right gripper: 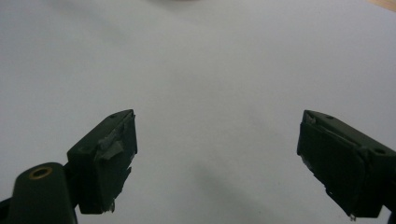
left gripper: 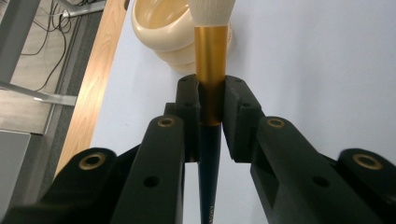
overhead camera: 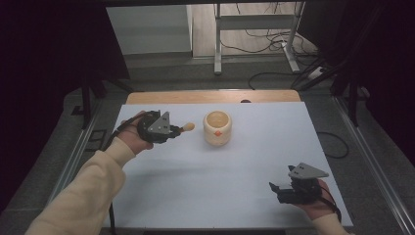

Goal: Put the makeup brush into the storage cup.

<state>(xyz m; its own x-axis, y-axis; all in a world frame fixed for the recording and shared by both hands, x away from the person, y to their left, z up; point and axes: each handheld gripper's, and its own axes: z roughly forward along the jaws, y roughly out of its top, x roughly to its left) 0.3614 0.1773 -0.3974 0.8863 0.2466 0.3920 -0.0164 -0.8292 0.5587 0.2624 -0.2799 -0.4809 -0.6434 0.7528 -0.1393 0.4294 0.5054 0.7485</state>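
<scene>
White sheet (overhead camera: 195, 186) near edge: right gripper (overhead camera: 279, 190) idles by the right corner, jaws spread, nothing between. Farther in, left gripper (left gripper: 211, 109) is clenched on the brush (left gripper: 211, 70), pickup done. Tip points at the cup (overhead camera: 217, 127) mid-sheet, just short; insertion and release judged outstanding.

Only one thing stands on the white surface (overhead camera: 205, 181): the cream pot (overhead camera: 217, 127), toward the far edge. Left of the pot, the left claw (overhead camera: 177, 129) and its brush (overhead camera: 188, 127) fill the near gap, brush tip just short of the pot's wall. Right of the pot, bare sheet. Nearer than the pot, a wide lane runs to the right claw (overhead camera: 275, 191), jaws spread over bare sheet.
</scene>
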